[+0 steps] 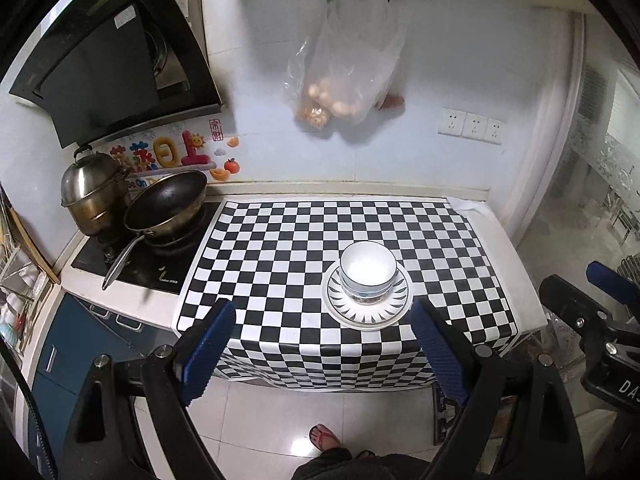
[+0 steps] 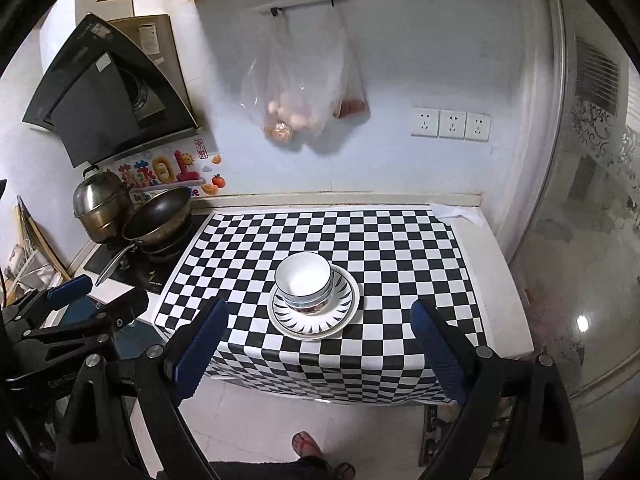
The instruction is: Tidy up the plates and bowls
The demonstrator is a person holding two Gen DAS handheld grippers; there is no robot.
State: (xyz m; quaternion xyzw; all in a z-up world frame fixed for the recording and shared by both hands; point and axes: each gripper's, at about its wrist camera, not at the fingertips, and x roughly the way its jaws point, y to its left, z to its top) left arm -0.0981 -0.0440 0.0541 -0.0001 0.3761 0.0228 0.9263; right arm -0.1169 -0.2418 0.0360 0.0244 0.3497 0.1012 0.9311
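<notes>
White bowls (image 1: 368,270) sit stacked on stacked white plates (image 1: 367,308) with a dark leaf-pattern rim, on the checkered counter mat (image 1: 280,248). The same bowl stack (image 2: 304,282) and plates (image 2: 316,316) show in the right wrist view. My left gripper (image 1: 324,344) is open and empty, held back over the counter's front edge, just in front of the stack. My right gripper (image 2: 320,344) is open and empty, also in front of the stack. Each gripper shows at the edge of the other's view.
A wok (image 1: 166,208) and a steel pot (image 1: 92,192) sit on the hob at the left. A plastic bag of food (image 1: 344,80) hangs on the back wall. Wall sockets (image 1: 472,124) are at the right. A sandalled foot (image 1: 324,436) stands on the floor below.
</notes>
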